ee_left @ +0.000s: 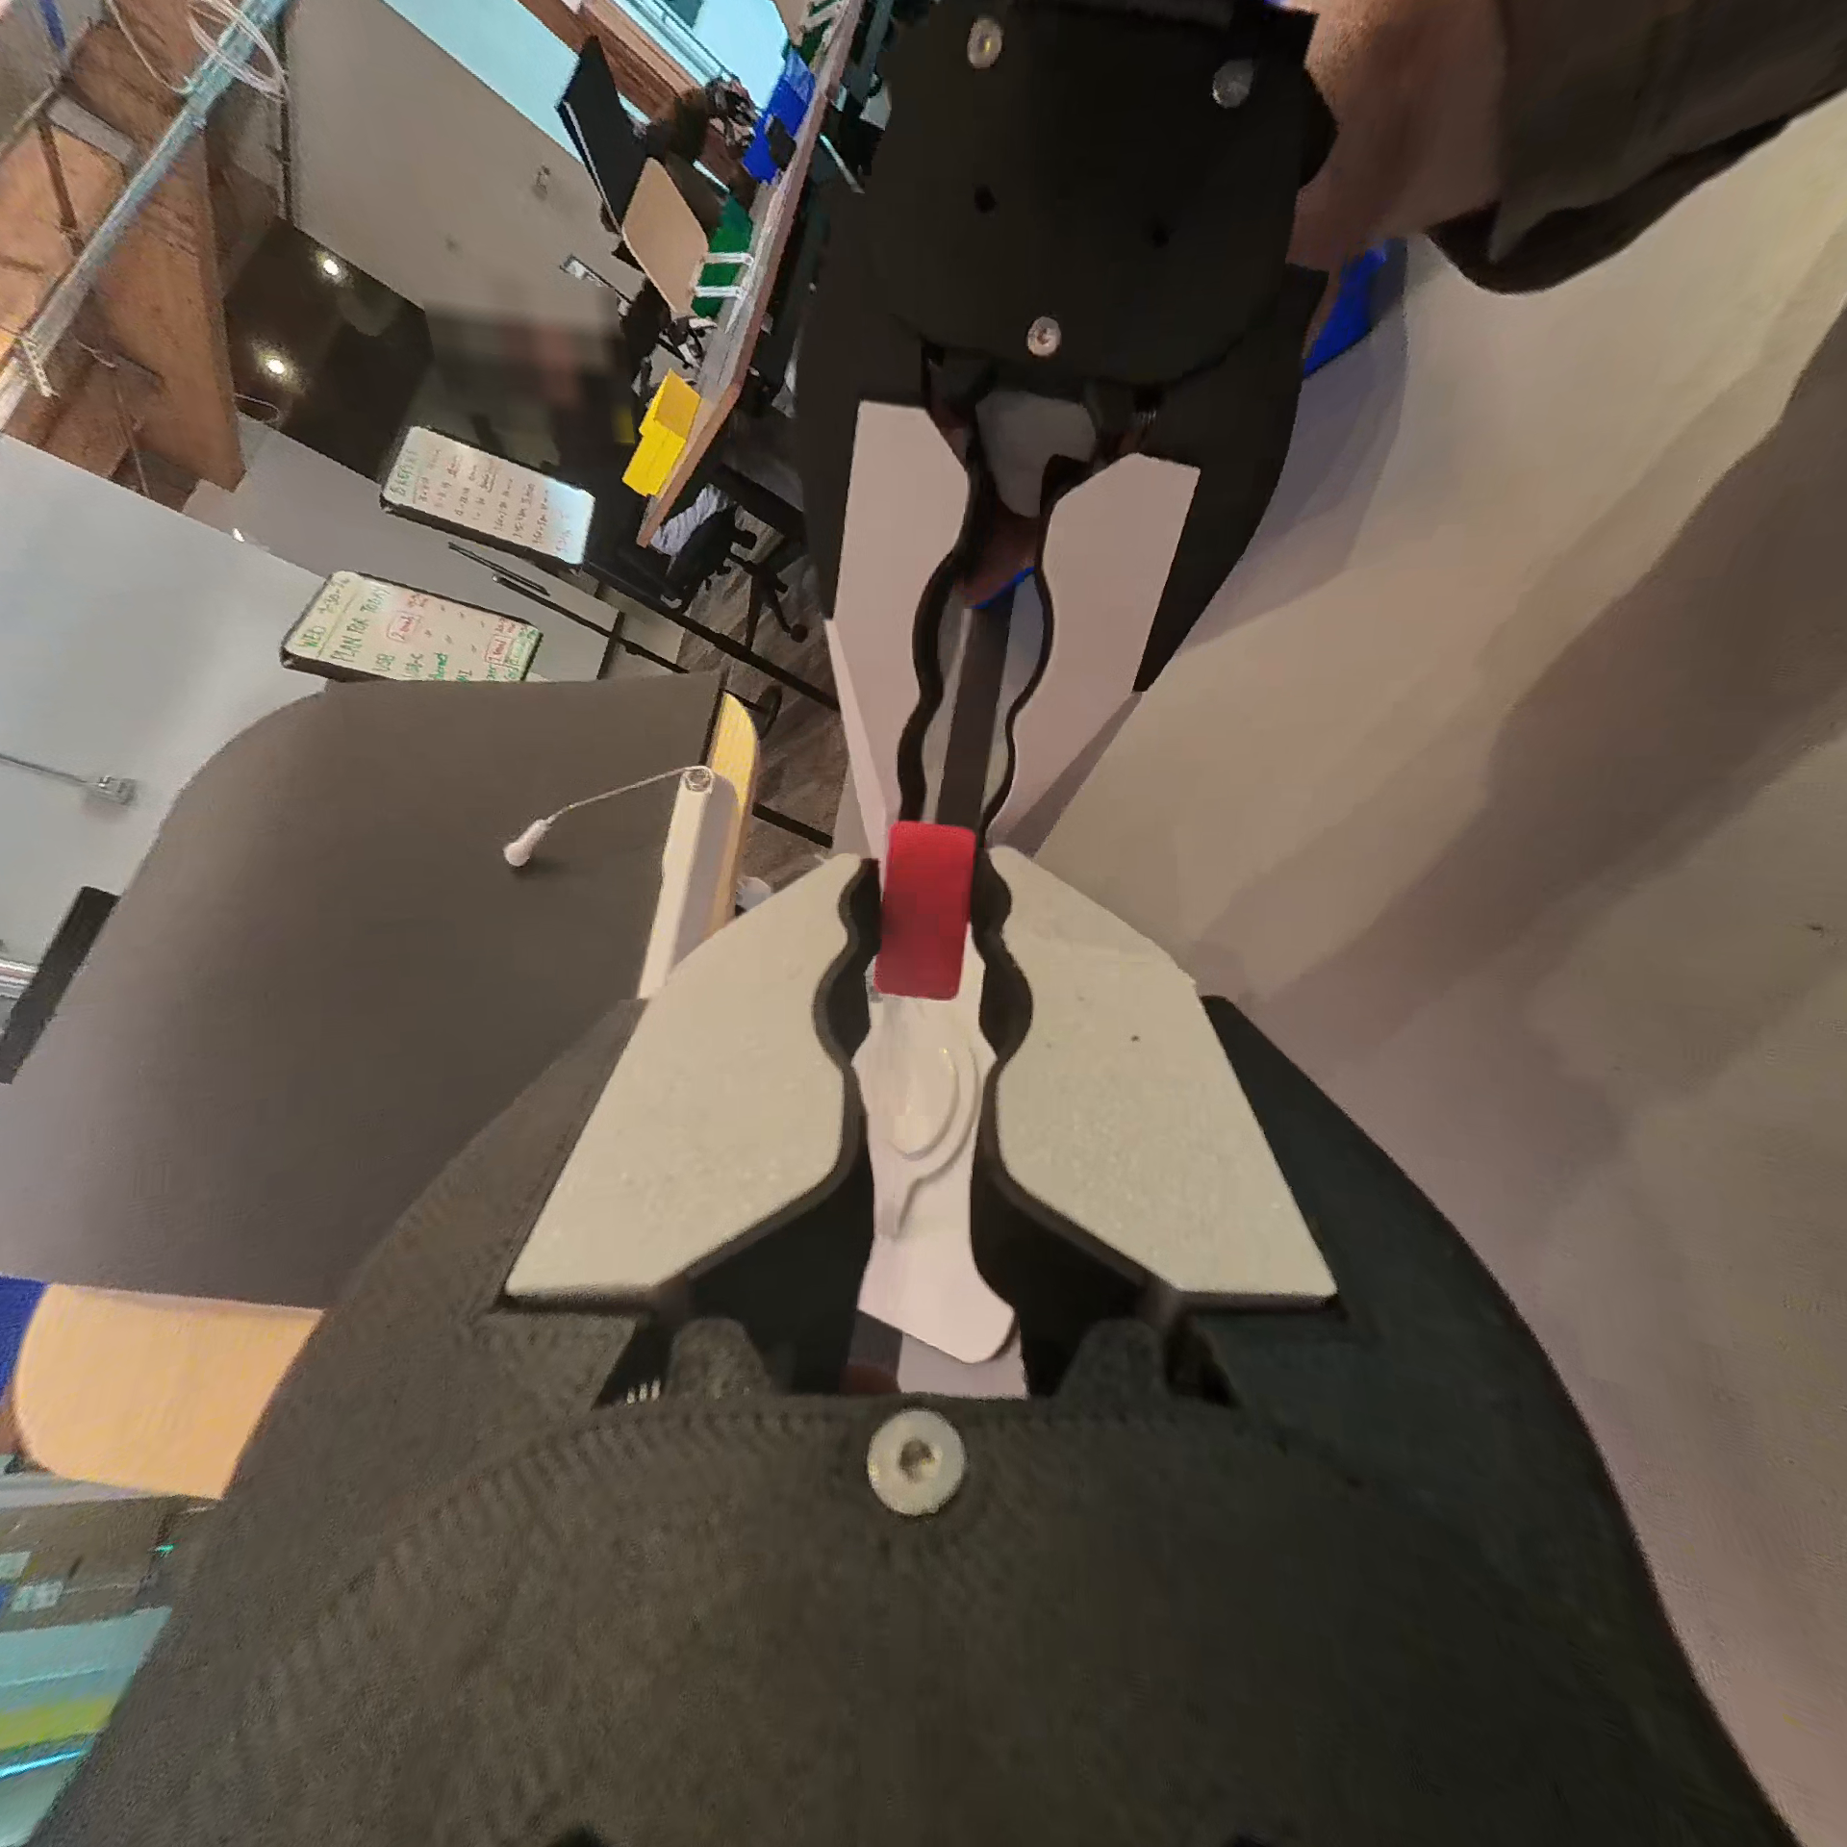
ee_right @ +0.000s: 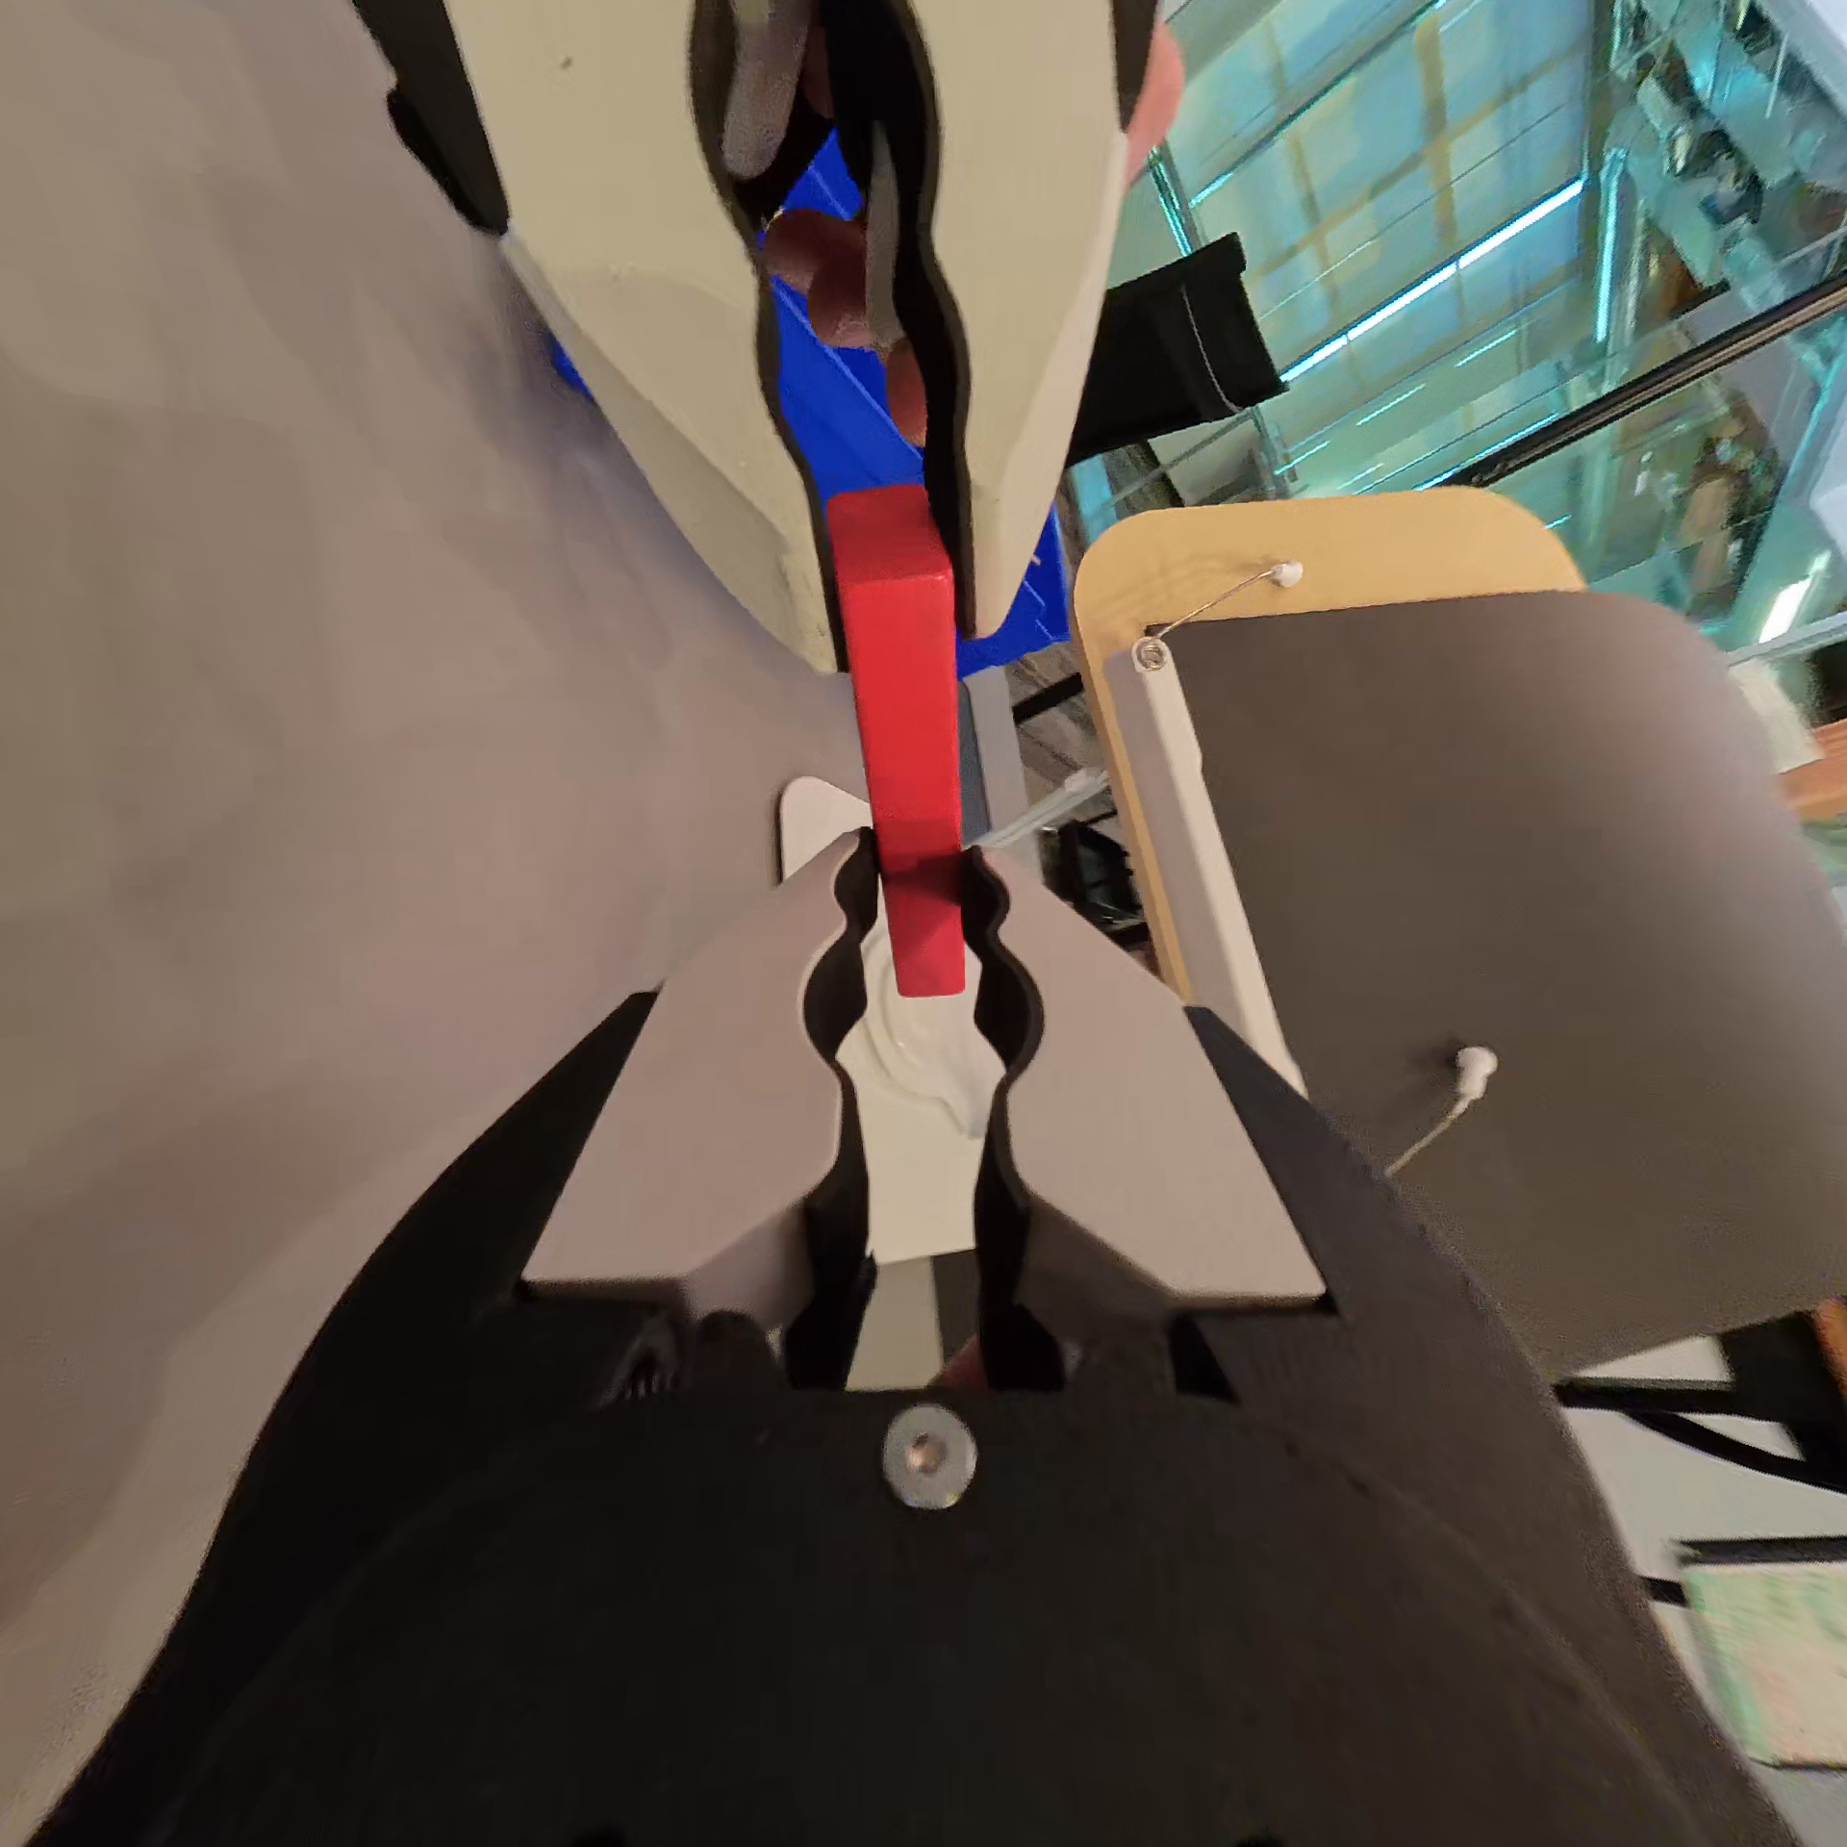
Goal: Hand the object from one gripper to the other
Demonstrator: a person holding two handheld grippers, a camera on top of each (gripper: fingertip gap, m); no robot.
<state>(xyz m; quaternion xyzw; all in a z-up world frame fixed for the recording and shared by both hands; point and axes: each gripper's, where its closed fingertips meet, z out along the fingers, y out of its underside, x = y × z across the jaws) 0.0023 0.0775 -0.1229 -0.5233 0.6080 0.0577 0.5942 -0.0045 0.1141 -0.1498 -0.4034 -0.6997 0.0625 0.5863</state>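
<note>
Left wrist view: the left gripper (ee_left: 924,905) has its grey fingers (ee_left: 740,1079) clamped on one end of the flat red rectangular block (ee_left: 922,915), whose far end is hidden between the opposing right gripper (ee_left: 959,800). Right wrist view: the right gripper's (ee_right: 920,870) fingers (ee_right: 720,1079) pinch the block's (ee_right: 900,720) near end; the left gripper (ee_right: 890,560) clamps its far end.

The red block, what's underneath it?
Under the red block you can see a white plate with a round bump. The left gripper and right gripper pinching the block hide the rest.
</note>
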